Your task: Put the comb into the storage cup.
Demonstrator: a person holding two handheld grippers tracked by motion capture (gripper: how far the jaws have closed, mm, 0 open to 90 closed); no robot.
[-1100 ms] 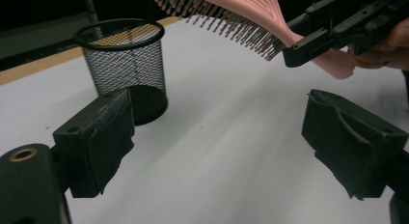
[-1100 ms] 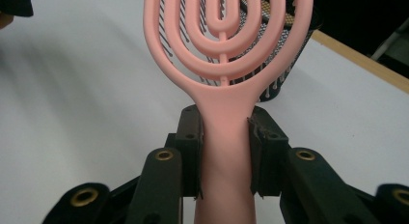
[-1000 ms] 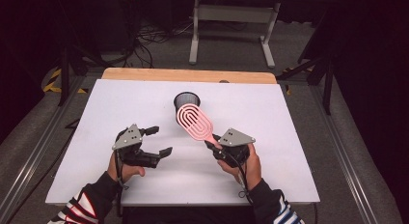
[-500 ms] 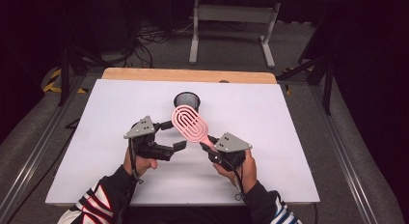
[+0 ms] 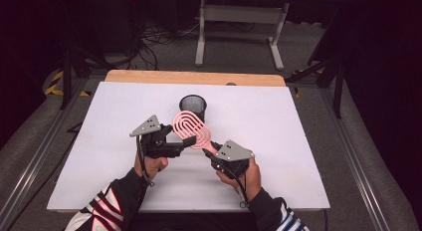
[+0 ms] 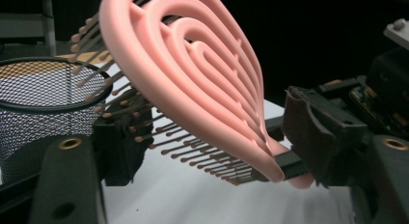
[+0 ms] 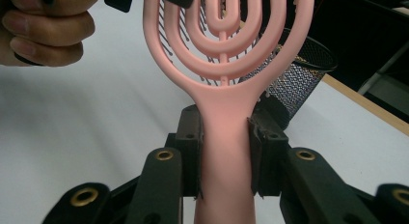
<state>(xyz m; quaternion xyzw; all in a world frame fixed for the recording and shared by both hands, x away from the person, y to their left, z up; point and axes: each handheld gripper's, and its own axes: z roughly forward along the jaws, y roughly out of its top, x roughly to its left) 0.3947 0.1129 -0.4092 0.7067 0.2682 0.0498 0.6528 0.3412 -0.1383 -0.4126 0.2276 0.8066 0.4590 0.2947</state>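
At frame centre we see the right gripper [image 5: 213, 152] clamped on the pink hairbrush [image 5: 191, 129] handle, head raised before the mesh cup [image 5: 193, 106]. The left gripper [image 5: 182, 143] – jaws apart around the head – has moved in from the left. Its fingertips are hidden beneath the brush.

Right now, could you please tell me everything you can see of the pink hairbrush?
The pink plastic hairbrush has an oval head of open concentric loops and a flat handle, with thin brown ball-tipped bristles on its underside. It is held off the white table, head tilted towards the black wire-mesh cup. The right gripper clamps its handle between both pads. The left gripper brackets the head, one jaw among the bristles, the other open beside the back.
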